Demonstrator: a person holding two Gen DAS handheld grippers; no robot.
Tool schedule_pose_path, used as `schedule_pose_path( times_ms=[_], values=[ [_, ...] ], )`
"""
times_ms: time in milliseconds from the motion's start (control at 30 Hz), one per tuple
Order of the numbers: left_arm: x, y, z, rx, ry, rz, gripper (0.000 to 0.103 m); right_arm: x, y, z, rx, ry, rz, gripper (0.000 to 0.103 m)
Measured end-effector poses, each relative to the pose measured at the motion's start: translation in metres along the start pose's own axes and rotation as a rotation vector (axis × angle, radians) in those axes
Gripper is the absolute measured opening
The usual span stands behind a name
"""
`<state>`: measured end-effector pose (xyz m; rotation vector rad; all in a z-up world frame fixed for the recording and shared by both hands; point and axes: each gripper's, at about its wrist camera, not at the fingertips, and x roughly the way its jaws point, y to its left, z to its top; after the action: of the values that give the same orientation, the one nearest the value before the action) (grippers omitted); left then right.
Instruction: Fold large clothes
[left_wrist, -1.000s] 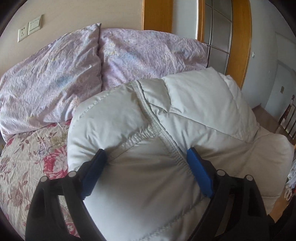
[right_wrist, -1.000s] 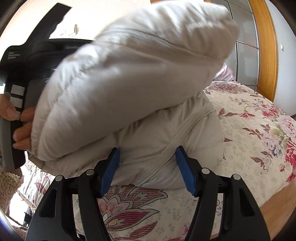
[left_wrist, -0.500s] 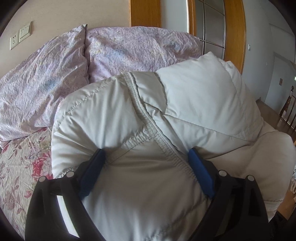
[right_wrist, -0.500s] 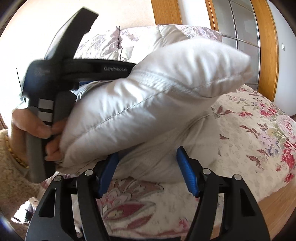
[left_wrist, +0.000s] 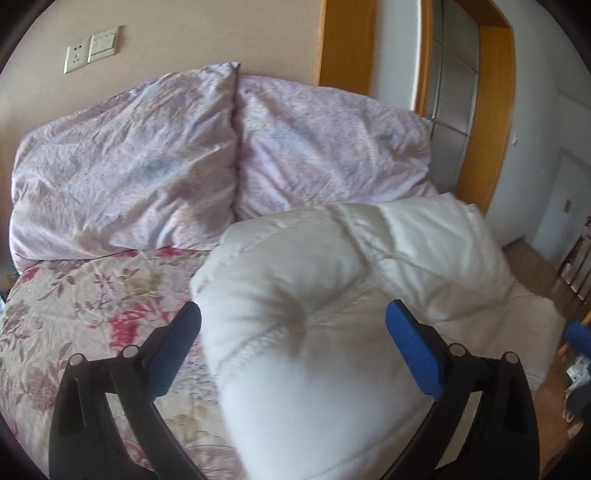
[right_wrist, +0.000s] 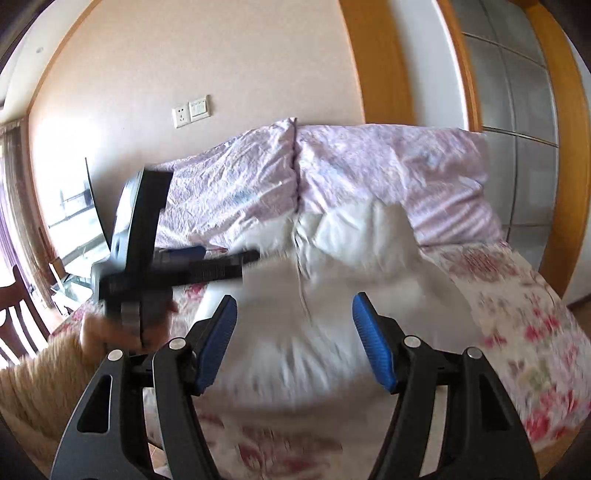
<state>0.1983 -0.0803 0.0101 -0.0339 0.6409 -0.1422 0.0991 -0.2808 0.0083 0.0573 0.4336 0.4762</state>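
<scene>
A puffy white down jacket (left_wrist: 332, 317) lies bundled on the floral bedspread (left_wrist: 85, 295). My left gripper (left_wrist: 295, 343) is open, its blue pads on either side of the jacket's near bulge, not pinching it. In the right wrist view the jacket (right_wrist: 332, 295) is blurred by motion on the bed. My right gripper (right_wrist: 295, 339) is open just in front of the jacket, holding nothing. The left gripper's black body (right_wrist: 147, 251) and the hand holding it show at the left of that view, beside the jacket.
Two lilac pillows (left_wrist: 147, 177) lean against the wall at the head of the bed. A wooden door frame (left_wrist: 495, 122) and glass door stand at the right. A dark chair (right_wrist: 22, 317) stands left of the bed. The bed's wooden edge (right_wrist: 576, 432) is at lower right.
The jacket has come down from its raised position onto the bed. Both grippers have pulled back from it, and the left gripper no longer presses into the fabric.
</scene>
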Motion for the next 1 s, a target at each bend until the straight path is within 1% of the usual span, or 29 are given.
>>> schedule_pose_path(
  times_ms=[100, 233, 367, 500, 600, 667, 733, 833, 1000],
  values=[
    [0.005, 0.010, -0.002, -0.020, 0.018, 0.014, 0.100, 0.026, 0.001, 0.030, -0.009, 0.032, -0.002, 0.067],
    [0.010, 0.015, -0.003, -0.023, 0.028, 0.031, 0.100, 0.065, 0.000, 0.063, -0.027, 0.074, -0.076, 0.067],
    [0.011, 0.014, -0.002, -0.015, 0.024, 0.040, 0.100, 0.104, -0.013, 0.086, -0.009, 0.132, -0.155, 0.067],
    [0.015, 0.013, 0.000, 0.000, 0.020, 0.052, 0.100, 0.127, -0.024, 0.095, -0.037, 0.135, -0.239, 0.067],
    [0.019, 0.013, 0.001, -0.004, 0.026, 0.051, 0.100, 0.139, -0.039, 0.090, -0.037, 0.161, -0.276, 0.067],
    [0.022, 0.014, 0.001, -0.009, 0.029, 0.052, 0.101, 0.144, -0.052, 0.082, -0.018, 0.181, -0.293, 0.067],
    [0.027, 0.014, 0.000, -0.016, 0.034, 0.046, 0.101, 0.149, -0.070, 0.065, 0.017, 0.211, -0.306, 0.067],
    [0.032, 0.011, -0.001, -0.028, 0.040, 0.017, 0.101, 0.153, -0.088, 0.050, 0.052, 0.224, -0.297, 0.067],
    [0.041, 0.004, -0.001, -0.029, 0.051, 0.003, 0.101, 0.156, -0.106, 0.035, 0.095, 0.214, -0.261, 0.066]
  ],
)
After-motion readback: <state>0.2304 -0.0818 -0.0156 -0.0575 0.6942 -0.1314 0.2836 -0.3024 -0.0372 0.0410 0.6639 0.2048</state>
